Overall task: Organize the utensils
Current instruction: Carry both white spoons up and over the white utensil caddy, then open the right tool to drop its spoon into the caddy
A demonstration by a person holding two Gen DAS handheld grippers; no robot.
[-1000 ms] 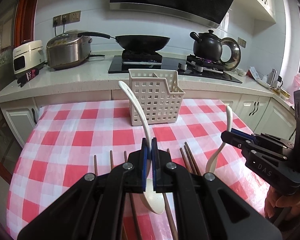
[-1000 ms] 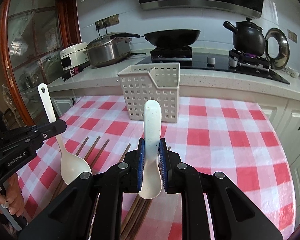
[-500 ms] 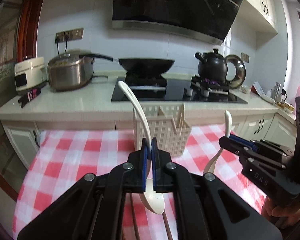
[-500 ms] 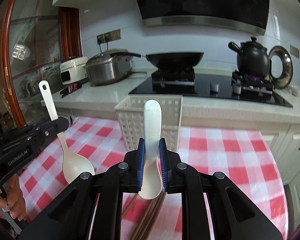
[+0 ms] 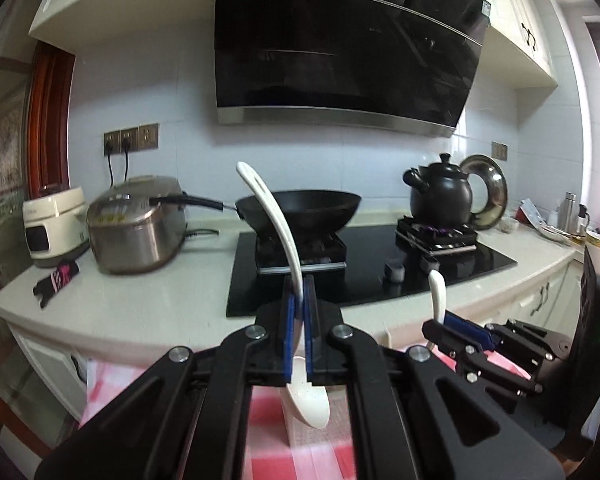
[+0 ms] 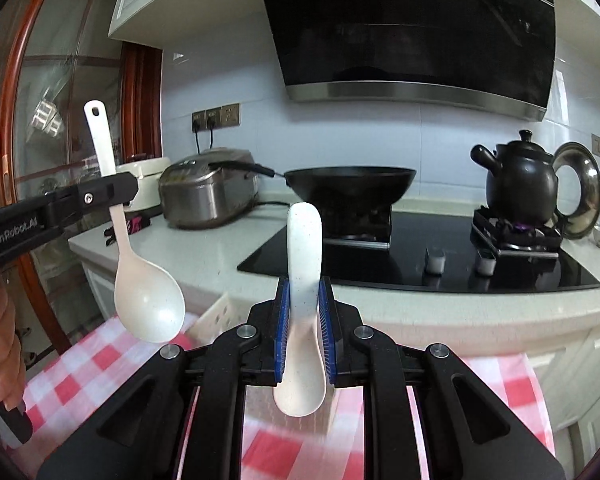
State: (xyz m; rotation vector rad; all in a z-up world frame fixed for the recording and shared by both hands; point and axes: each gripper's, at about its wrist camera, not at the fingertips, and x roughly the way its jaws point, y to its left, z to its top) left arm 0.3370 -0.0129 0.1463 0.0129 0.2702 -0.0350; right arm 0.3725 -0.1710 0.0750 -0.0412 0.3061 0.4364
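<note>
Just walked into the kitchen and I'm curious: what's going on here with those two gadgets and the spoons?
A person is tidying utensils with a handheld tool in each hand. The left tool is shut on a long-handled white rice spoon, bowl hanging down. The right tool is shut on a short white soup spoon, handle up. Both are held in the air above the red-checked tablecloth, facing the stove counter. A corner of the white basket shows below; neither spoon is in it yet.

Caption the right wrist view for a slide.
Right gripper and left gripper each hold a white spoon before the stove.
</note>
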